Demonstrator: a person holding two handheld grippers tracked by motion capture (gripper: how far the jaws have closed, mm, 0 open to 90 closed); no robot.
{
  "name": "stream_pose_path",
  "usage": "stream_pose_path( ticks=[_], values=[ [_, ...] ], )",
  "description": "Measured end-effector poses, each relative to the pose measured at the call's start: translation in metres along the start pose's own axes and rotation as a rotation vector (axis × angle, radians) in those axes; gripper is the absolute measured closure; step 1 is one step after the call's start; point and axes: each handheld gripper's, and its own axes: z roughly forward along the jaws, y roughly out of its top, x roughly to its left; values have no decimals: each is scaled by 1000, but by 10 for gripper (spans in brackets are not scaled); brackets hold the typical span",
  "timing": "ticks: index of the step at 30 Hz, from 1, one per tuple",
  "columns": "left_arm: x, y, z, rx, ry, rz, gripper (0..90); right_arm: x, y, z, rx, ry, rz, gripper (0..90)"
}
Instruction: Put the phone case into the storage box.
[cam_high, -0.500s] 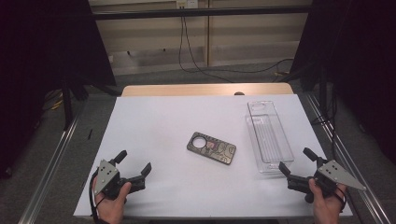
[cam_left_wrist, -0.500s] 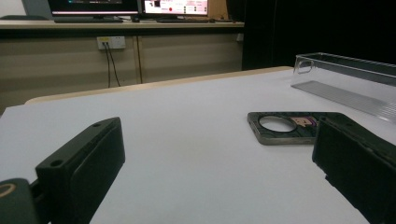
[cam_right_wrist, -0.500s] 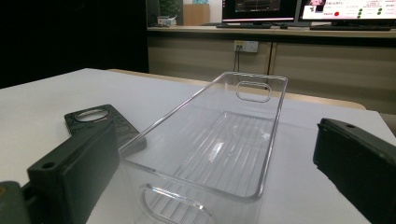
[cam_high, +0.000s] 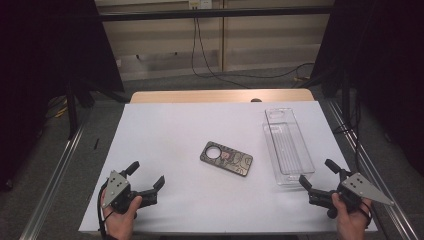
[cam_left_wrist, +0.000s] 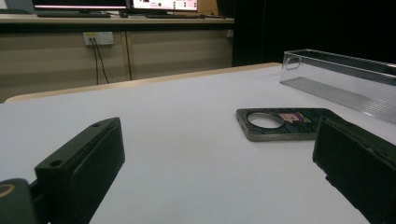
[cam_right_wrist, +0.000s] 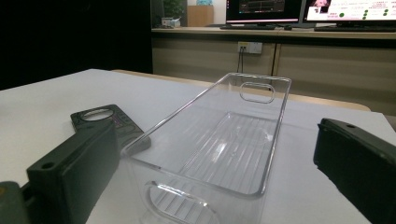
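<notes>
A dark patterned phone case (cam_high: 226, 158) with a round camera hole lies flat in the middle of the white table (cam_high: 175, 130); the left gripper view has the phone case (cam_left_wrist: 285, 122) ahead and to the right. A clear plastic bin (cam_high: 287, 145) stands to its right, and the clear bin (cam_right_wrist: 219, 140) sits just beyond my right jaws. My left gripper (cam_high: 146, 175) rests open near the front left corner, nothing between its jaws. My right gripper (cam_high: 318, 172) stands open at the front right, just short of the bin's near end.
The table's wooden far edge (cam_high: 220, 96) borders a floor with cables (cam_high: 215, 70). Metal rails (cam_high: 55, 175) run along both sides of the table. Desks with monitors (cam_right_wrist: 322, 9) stand far behind.
</notes>
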Motion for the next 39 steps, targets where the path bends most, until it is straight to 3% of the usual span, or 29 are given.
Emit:
stream_pose_path(
  ticks=[5,10,18,22,25,30,34,37,39],
  values=[
    [-4,1,0,13,-42,3,33,2,0,-1,4,3,-2,0],
    [-6,3,3,13,-80,-22,39,3,1,-2,6,-1,-10,0],
    [-15,9,15,29,-146,5,34,3,1,-2,7,5,-9,0],
    [-22,11,20,32,-169,-23,28,3,1,-3,4,6,-8,0],
    [-29,14,27,52,-205,23,27,3,1,-3,4,7,-7,0],
    [-36,18,41,65,-233,55,27,4,1,-3,4,9,-6,0],
    [-39,23,51,77,-244,45,21,3,0,-3,10,10,-9,0],
    [-41,26,58,78,-242,75,21,3,0,-3,9,13,-11,0],
    [-43,26,63,84,-250,65,21,4,0,-3,8,13,-12,0]
  ],
)
